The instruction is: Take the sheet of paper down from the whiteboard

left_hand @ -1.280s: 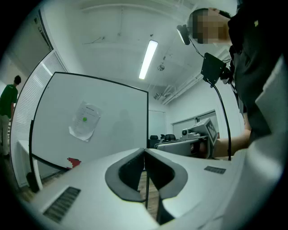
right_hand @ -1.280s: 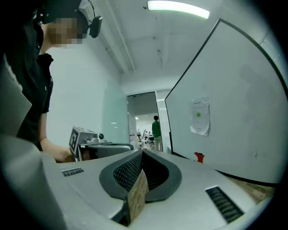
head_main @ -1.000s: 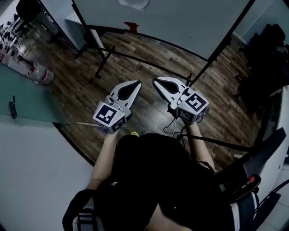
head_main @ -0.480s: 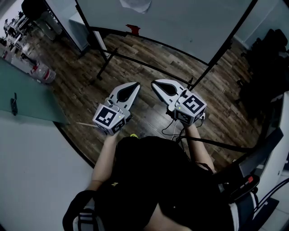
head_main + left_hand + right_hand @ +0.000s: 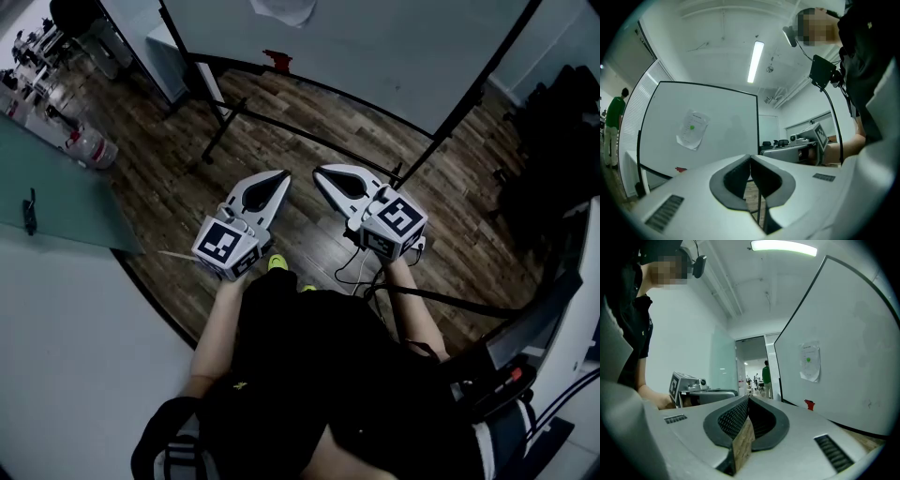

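Only the person's shoe [image 5: 278, 263] is coming forward; left gripper [image 5: 285, 174] and right gripper [image 5: 317, 172] are staying level, jaws pressed together, empty, while the sheet of paper [image 5: 279, 9] is hanging far ahead on the whiteboard [image 5: 394, 47], seemingly nearer the left one

White sheet [image 5: 692, 130] hangs on whiteboard [image 5: 733, 133], corner perhaps curled.

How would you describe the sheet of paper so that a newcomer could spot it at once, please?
Find the big black-framed whiteboard that fills the view ahead. The sheet of paper hangs on its face, above a small red item at the bottom edge; only it bears a green dot.
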Available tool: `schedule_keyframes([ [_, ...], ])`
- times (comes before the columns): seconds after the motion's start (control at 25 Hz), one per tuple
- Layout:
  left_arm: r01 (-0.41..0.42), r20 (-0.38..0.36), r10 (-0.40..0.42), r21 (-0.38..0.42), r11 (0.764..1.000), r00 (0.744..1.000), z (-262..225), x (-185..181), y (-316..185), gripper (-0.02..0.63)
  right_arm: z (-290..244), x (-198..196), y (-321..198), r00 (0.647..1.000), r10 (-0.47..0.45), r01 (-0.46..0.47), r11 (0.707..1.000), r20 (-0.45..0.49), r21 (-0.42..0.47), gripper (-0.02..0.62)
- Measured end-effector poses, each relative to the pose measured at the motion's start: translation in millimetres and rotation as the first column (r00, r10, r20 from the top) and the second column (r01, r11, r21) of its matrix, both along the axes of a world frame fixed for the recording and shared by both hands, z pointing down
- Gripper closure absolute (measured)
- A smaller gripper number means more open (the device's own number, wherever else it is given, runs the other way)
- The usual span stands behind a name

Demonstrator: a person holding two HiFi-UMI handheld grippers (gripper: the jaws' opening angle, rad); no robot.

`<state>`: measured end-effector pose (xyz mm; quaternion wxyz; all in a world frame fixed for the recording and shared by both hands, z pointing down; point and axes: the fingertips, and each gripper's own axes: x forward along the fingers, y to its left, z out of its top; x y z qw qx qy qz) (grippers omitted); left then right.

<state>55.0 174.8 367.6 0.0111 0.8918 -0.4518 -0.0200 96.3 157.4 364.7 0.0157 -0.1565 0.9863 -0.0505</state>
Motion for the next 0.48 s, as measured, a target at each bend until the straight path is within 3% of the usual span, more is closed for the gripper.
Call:
schedule_keyframes([
  [0.48, 0.002, -0.005, -0.002, 0.013, 1.0, 1.0, -2.7, -7.9, -11.6, 0.588, -9.5, -16.3, -14.4, 1.0, 0.014, -0.014, 0.999, 0.003, 0.033, 0.597],
])
